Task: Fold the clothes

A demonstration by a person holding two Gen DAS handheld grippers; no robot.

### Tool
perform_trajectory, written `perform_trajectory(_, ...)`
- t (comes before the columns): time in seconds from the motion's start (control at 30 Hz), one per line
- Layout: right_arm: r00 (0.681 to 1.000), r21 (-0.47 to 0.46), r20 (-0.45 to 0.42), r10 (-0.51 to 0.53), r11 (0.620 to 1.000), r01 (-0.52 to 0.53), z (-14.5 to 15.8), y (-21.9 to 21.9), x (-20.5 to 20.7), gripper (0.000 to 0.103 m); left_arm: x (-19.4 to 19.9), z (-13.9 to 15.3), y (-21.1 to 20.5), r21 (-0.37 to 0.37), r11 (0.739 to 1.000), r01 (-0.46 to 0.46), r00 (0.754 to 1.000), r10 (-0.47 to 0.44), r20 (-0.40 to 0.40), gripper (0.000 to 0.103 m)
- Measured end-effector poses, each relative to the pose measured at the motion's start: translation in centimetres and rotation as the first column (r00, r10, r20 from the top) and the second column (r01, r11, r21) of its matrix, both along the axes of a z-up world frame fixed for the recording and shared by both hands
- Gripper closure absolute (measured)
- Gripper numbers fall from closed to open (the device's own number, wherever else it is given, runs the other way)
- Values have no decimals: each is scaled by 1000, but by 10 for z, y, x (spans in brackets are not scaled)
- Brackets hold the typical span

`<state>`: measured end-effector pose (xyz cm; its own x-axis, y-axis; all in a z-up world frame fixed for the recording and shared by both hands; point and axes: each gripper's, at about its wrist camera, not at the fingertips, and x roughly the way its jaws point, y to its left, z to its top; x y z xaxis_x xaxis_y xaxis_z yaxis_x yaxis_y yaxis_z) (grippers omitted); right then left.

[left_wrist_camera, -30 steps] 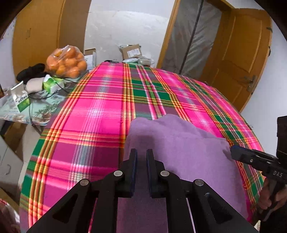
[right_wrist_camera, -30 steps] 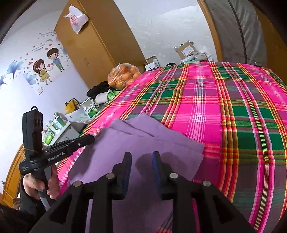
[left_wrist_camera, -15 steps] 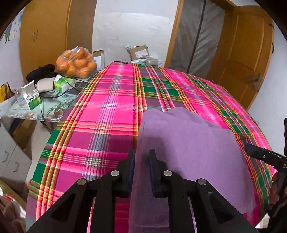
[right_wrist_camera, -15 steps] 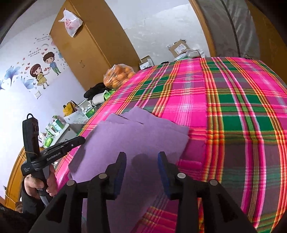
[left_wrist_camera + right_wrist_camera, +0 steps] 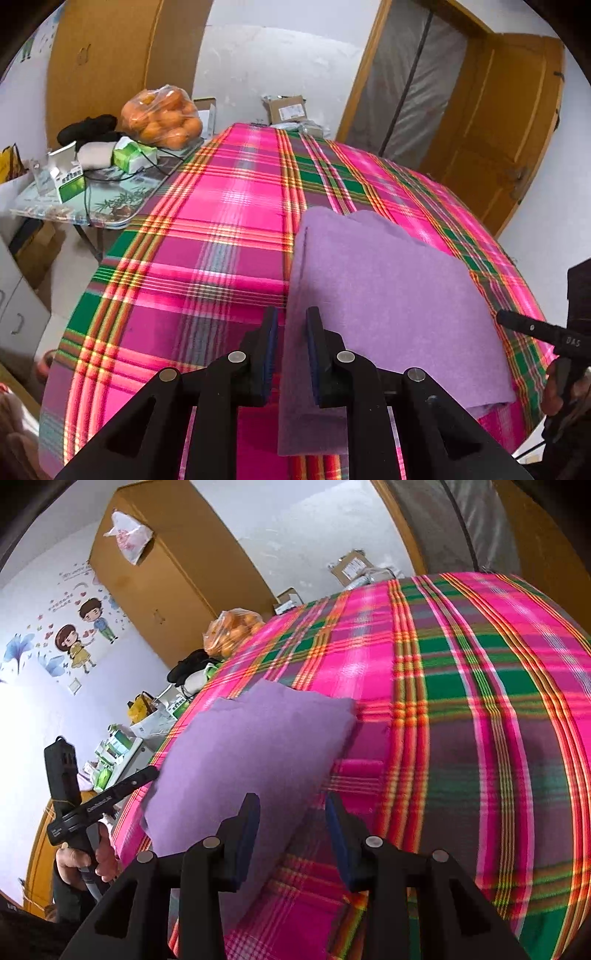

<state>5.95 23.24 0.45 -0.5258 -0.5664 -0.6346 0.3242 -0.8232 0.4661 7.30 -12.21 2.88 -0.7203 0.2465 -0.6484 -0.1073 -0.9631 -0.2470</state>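
A folded rectangle of soft purple cloth (image 5: 388, 295) lies flat on the table covered by a pink, green and orange plaid cloth (image 5: 207, 236), filling the lower middle and right of the left wrist frame. The left claw (image 5: 291, 349) sits at the bottom centre with its 2 black fingers a narrow gap apart; the cloth's near left edge runs between them, but the pads do not press on it. In the right wrist frame the same purple cloth (image 5: 251, 753) spreads across the centre left, and the right claw (image 5: 291, 834) stands wider open over its near right corner, gripping nothing. A clear bag of oranges (image 5: 162, 118) rests on a side table (image 5: 122, 218) at the upper left.
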Motion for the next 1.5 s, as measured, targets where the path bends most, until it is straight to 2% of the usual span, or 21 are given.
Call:
perform_trajectory(0.17, 1000, -23, 17, -2, 1000, 2, -3, 4, 0, 63, 0, 0, -14, 34, 999, -26, 1000, 26, 7, 87)
perform_trajectory(0.33, 999, -59, 49, 20, 998, -17, -9, 5, -1, 59, -2, -5, -16, 95, 995, 12, 999, -15, 33, 87)
perform_trajectory(0.47, 996, -87, 75, 39, 996, -32, -14, 3, -3, 57, -10, -10, -21, 160, 987, 25, 997, -37, 71, 73)
perform_trajectory(0.63, 992, -127, 110, 63, 991, -48, -20, -1, -6, 55, -18, -14, -23, 217, 975, 48, 992, -72, 102, 71)
perform_trajectory(0.87, 989, -145, 127, 71, 988, -52, -21, -4, -11, 54, -30, -23, -13, 257, 958, 127, 977, -165, 132, 55)
perform_trajectory(0.97, 987, -155, 138, 76, 986, -54, -21, -7, -15, 54, -35, -22, -7, 247, 957, 149, 975, -184, 125, 55)
perform_trajectory(1.23, 985, -171, 155, 73, 984, -46, -21, -18, -30, 53, -49, -24, -8, 299, 941, 158, 970, -204, 132, 55)
perform_trajectory(1.5, 978, -177, 186, 90, 983, -57, -21, -20, -24, 50, -28, -26, -8, 329, 929, 171, 963, -228, 146, 55)
